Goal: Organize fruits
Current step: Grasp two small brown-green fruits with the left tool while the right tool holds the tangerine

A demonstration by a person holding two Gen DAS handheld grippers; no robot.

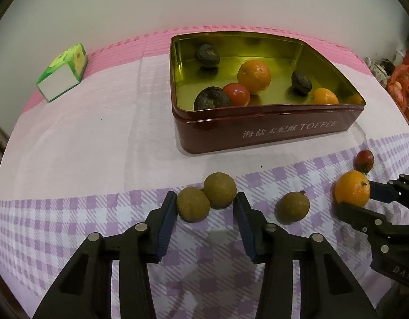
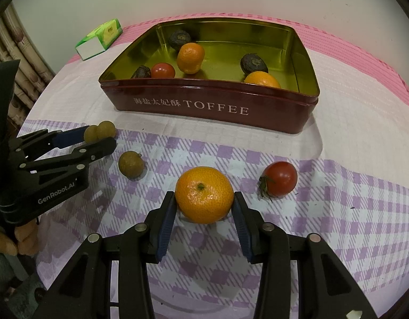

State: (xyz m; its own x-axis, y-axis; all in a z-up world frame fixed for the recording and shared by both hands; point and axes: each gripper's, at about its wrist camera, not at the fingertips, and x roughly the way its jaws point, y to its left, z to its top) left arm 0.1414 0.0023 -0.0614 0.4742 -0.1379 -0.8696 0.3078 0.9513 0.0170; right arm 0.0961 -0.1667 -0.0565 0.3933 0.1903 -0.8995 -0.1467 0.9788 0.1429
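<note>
A dark-red toffee tin (image 2: 220, 106) holds two tangerines, a tomato and three shrivelled dark fruits. On the checked cloth before it lie three brown longans (image 1: 220, 194), a tangerine (image 2: 204, 194) and a tomato (image 2: 280, 178).

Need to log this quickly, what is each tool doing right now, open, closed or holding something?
Left tool: closed around two brown longans.
Right tool: closed on the orange mandarin.

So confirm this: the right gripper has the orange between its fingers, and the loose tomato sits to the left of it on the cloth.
Not quite. In the right wrist view the tomato lies right of the orange, which sits between the right gripper fingers.
</note>
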